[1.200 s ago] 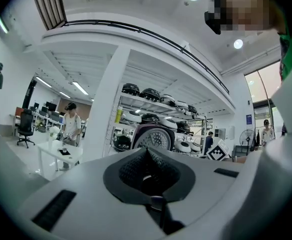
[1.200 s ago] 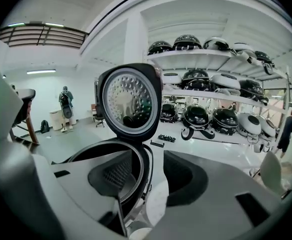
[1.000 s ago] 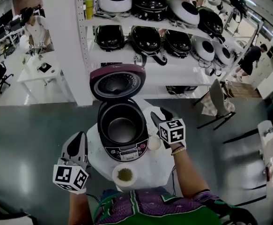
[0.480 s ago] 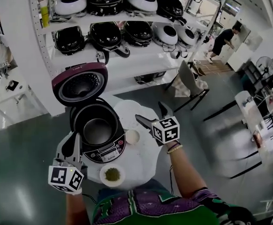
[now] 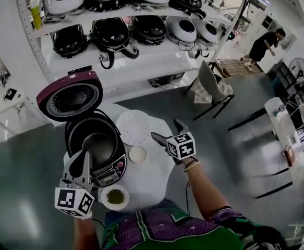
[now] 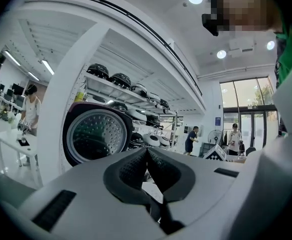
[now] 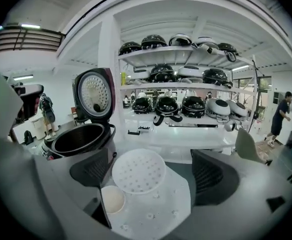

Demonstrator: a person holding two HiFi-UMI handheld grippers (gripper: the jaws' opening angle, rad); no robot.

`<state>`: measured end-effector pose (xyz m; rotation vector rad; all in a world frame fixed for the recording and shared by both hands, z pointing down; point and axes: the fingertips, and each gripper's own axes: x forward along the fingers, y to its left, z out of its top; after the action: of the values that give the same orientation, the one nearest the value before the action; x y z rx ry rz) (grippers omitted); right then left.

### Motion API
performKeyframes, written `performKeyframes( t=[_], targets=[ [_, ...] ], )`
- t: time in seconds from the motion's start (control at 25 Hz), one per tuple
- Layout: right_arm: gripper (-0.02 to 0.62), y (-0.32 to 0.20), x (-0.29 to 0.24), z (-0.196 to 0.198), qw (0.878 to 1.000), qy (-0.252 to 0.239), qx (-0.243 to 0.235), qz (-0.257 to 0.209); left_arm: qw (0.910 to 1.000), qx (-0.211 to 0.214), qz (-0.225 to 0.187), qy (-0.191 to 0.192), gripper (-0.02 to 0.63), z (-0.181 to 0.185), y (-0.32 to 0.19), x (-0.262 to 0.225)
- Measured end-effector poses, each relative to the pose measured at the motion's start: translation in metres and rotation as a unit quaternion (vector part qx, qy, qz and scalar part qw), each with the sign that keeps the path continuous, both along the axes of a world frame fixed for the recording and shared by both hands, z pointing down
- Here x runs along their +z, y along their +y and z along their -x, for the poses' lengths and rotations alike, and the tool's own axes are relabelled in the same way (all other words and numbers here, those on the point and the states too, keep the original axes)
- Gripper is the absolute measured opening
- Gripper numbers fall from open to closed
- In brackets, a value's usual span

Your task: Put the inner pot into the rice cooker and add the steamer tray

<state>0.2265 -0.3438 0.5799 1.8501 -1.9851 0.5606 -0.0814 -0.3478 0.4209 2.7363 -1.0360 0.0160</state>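
Pot (image 5: 97, 146): inside open cooker (image 5: 108, 177).
Tray (image 5: 135, 127): flat on bench (image 5: 152, 173), beside cooker.
R hand-held gripper (image 5: 166, 130): jaws just opened wide, empty, by tray.
L hand-held gripper (image 5: 82, 159): clenched, empty.

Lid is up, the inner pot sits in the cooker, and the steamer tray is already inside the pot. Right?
No. The steamer tray is not in the inner pot; it lies on the white table beside the rice cooker, as the right gripper view shows. The rest holds.
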Motion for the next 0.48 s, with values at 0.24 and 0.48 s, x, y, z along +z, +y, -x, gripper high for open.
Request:
performKeyframes(
  t=[0.24, 0.48],
  targets=[
    [0.509, -0.035, 0.047, -0.034, 0.999, -0.013, -0.039, 0.036, 0.9987, -0.039, 0.007, -0.031, 0.021, -0.033, -0.004, 0.002],
    [0.500, -0.063, 0.101, -0.049, 0.994, -0.025, -0.080, 0.075, 0.9940, -0.092, 0.018, -0.056, 0.021, -0.048, 0.001, 0.014]
  ],
)
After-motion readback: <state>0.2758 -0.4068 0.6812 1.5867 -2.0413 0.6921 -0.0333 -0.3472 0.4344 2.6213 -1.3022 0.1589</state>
